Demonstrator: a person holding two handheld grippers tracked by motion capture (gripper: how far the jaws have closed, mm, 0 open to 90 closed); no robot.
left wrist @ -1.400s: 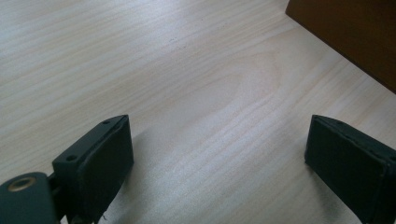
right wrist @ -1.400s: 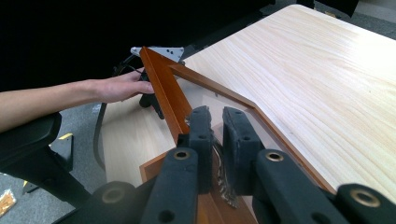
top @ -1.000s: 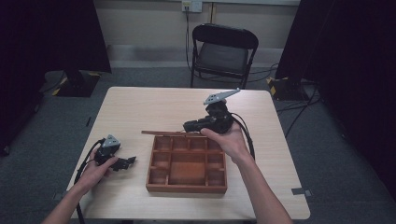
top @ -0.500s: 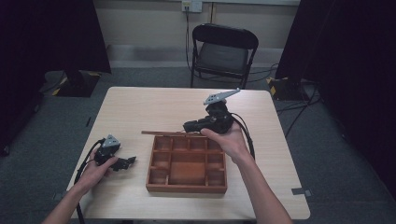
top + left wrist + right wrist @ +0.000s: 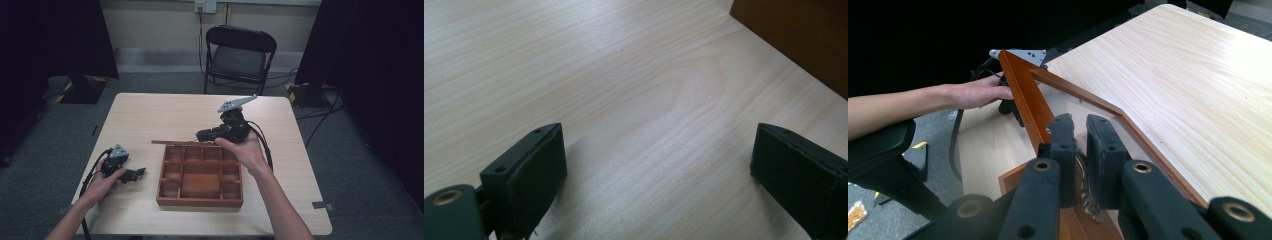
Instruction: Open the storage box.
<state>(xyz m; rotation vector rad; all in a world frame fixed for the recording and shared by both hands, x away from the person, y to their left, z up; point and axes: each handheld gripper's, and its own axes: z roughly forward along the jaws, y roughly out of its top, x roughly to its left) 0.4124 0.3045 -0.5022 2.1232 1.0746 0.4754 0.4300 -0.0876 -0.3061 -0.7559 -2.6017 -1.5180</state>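
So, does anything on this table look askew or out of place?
Yes, the wooden lid is not seated on the compartment box. The right gripper clamps it at the box's far edge, and it sticks out past the box's left side.

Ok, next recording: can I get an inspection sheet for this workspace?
Surface: pale wooden table, bare around the job.
Job's things: wooden tray, compartments look empty; its framed lid is lifted at the far edge.
Clutter: nothing seen.
Grippers: right gripper shut on lid; left gripper open, resting on the table.
Cables: one cable trails from the left gripper; more on the floor.
Surroundings: folding chair, dark curtains.
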